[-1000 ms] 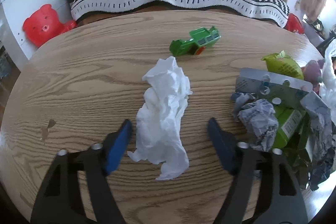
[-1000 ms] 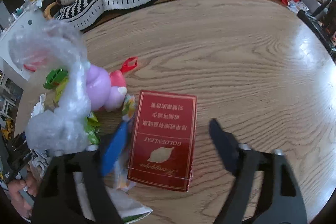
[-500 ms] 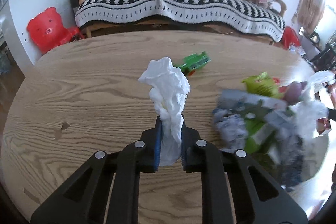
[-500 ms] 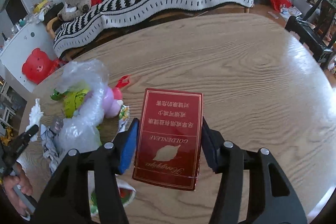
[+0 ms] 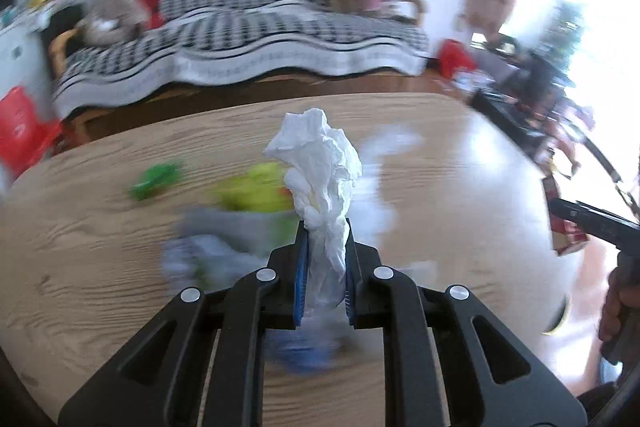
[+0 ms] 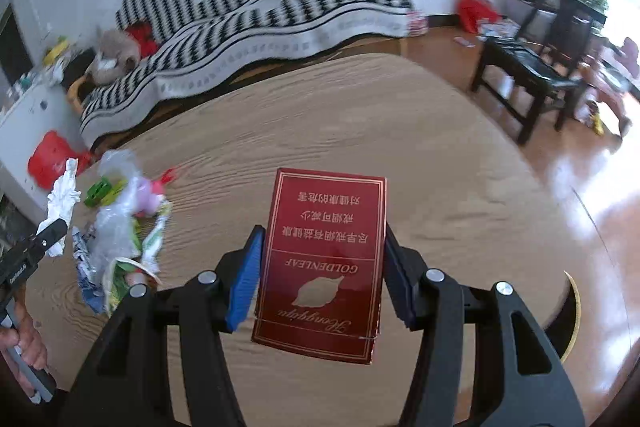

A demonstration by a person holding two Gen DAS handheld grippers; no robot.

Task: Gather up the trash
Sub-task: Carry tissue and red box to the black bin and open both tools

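Note:
My left gripper (image 5: 324, 251) is shut on a crumpled white tissue (image 5: 320, 163) and holds it upright above the round wooden table (image 5: 80, 227). The tissue also shows at the left of the right wrist view (image 6: 62, 203), with the left gripper (image 6: 38, 247) under it. My right gripper (image 6: 322, 259) is shut on a flat red carton (image 6: 326, 255) with gold print, lifted off the table (image 6: 320, 115). It also shows at the right edge of the left wrist view (image 5: 560, 223). A pile of wrappers and clear plastic (image 6: 120, 239) lies on the table's left part.
A green toy car (image 5: 154, 179) and a yellow-green packet (image 5: 256, 193) lie blurred on the table beyond the tissue. A pink and purple toy (image 6: 150, 197) sits by the pile. A striped sofa (image 6: 248, 23) stands behind the table, a dark stool (image 6: 528, 75) to the right.
Both grippers closed, the left on the tissue, the right on the red carton. Both lifted their loads off the table, and the left swung right over the trash pile.

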